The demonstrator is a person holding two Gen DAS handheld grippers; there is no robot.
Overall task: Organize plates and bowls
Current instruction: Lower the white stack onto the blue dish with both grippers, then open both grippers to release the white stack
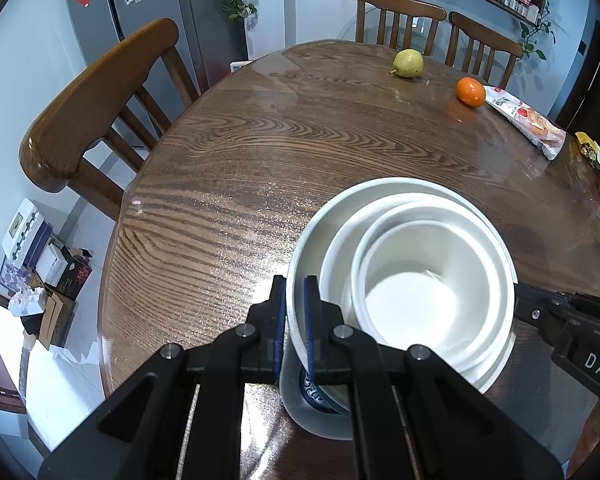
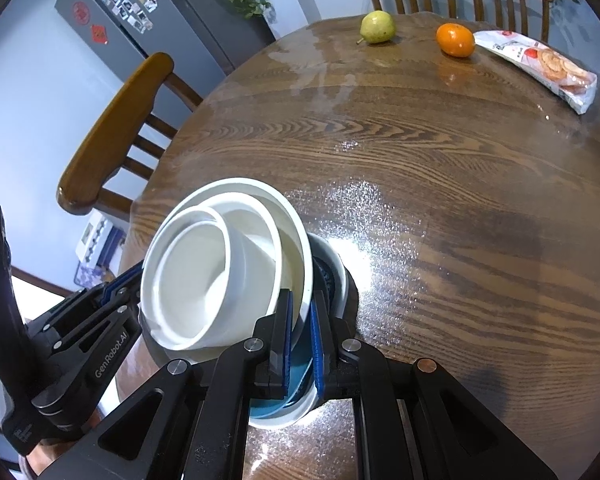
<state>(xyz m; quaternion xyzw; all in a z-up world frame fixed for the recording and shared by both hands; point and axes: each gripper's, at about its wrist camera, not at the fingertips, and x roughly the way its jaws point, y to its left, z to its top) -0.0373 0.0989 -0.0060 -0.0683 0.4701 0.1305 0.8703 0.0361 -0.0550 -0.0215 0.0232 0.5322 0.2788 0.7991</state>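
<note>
Bowls [image 1: 432, 280], rim pinched both sides, apparently tilted near table [image 1: 228, 168] edge.

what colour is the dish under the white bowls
Blue inside with a dark swirl pattern and a white rim; the right wrist view shows it best.

A home dining room: brown wooden spindle-back chairs [image 1: 100, 100] ring the round wood-grain worktop [image 1: 300, 168], with a photo-covered grey fridge [image 1: 148, 4] behind those chairs.

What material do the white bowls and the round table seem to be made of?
White bowls: probably glazed ceramic, though hard plastic is possible; smooth, glossy, thick rims with soft highlights.
Table: wood or wood veneer with strong grain; it seems to lie under a clear glossy cover that reflects light.
</note>
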